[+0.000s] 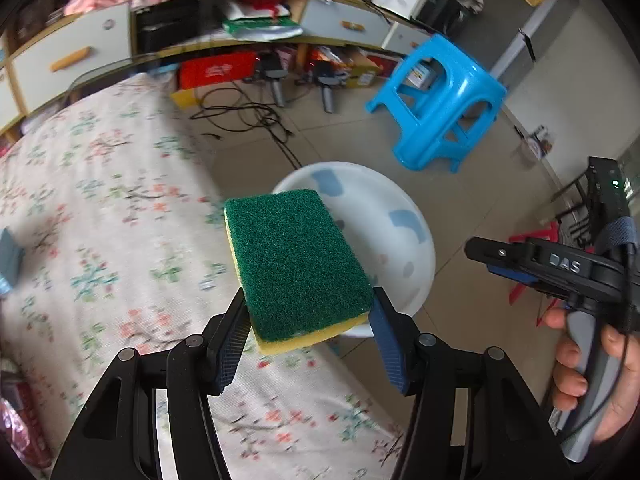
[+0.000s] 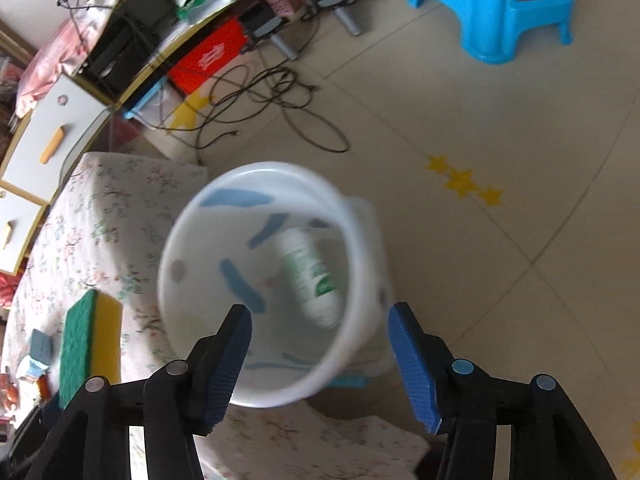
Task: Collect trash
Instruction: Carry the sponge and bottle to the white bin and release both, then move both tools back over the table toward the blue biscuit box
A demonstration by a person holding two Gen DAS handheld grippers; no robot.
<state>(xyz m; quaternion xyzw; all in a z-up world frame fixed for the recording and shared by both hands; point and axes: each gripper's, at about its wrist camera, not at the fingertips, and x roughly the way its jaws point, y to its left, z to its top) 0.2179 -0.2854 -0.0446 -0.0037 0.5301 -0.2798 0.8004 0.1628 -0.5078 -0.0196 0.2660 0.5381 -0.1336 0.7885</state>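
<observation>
Left gripper (image 1: 306, 320) pinches the sponge (image 1: 296, 264), which hides part of the white bin (image 1: 400, 216); right gripper (image 2: 320, 344) gapes empty above it; blurred bottle (image 2: 312, 276) inside.

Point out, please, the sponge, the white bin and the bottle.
sponge (image 1: 298, 264): left wrist view, green scouring face.
white bin (image 2: 256, 169): right wrist view, far rim.
bottle (image 2: 314, 276): right wrist view, label on its side.

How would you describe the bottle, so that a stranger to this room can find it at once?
Start at the bed with the flowered sheet; at its edge stands a white bucket with blue marks inside. The bottle lies tilted inside that bucket. It is white with green print, and it is the only loose thing in there.
</observation>
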